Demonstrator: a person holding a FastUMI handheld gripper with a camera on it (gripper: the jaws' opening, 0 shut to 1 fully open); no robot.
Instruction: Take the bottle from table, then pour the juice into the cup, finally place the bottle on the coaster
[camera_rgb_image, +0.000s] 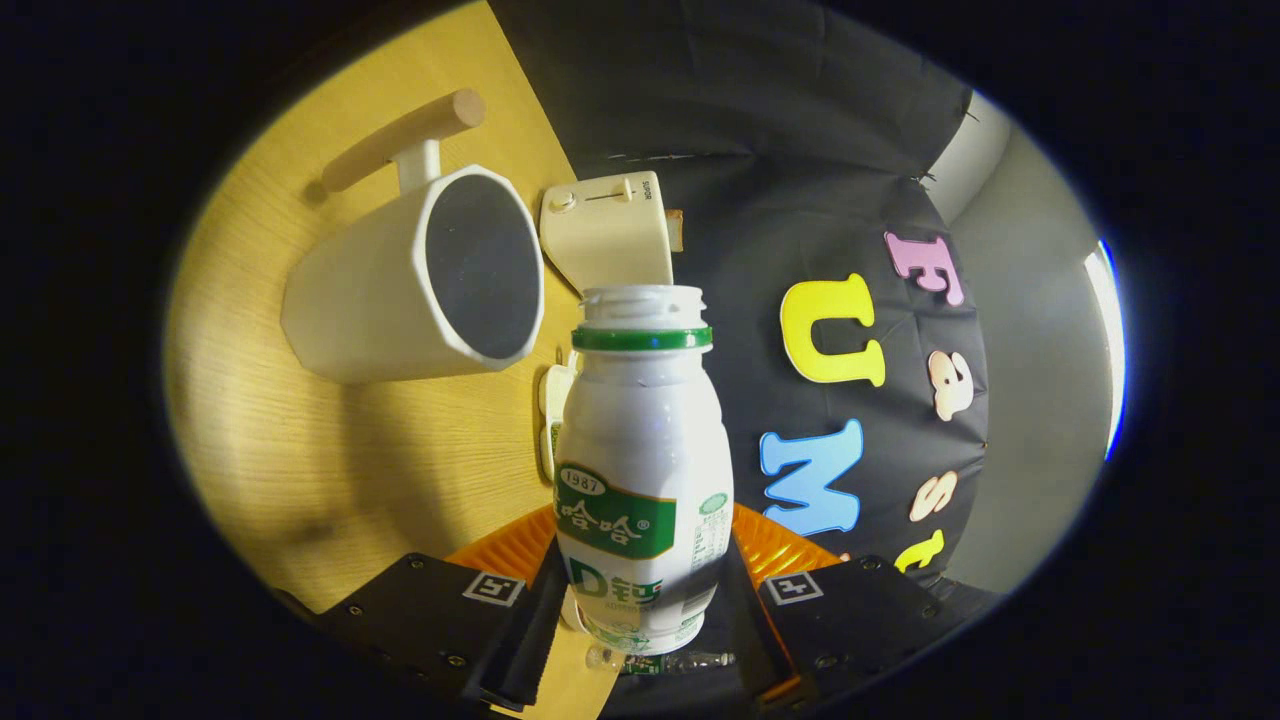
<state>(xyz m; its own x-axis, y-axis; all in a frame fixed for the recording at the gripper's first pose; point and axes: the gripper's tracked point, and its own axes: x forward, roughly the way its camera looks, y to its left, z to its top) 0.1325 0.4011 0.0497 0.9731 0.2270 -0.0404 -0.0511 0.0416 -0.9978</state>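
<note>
My gripper (640, 600) is shut on a white plastic bottle (640, 450) with a green neck ring and a green label; both fingers press its lower body. The bottle has no cap and its open mouth (643, 296) points away from me. The view is rolled, so the wooden table (300, 470) stands to the left like a wall. On it sits a white cup (410, 285) with a dark inside and a wooden handle (405, 140), just beyond and left of the bottle's mouth. The bottle's mouth lies level with the cup's rim, a little to its right.
A cream-coloured device (608, 235) with a slider and knob sits at the table's far edge, right behind the bottle's mouth. Another cream piece (553, 405) peeks out beside the bottle's shoulder. The black cloth wall (800, 150) rises past the table edge.
</note>
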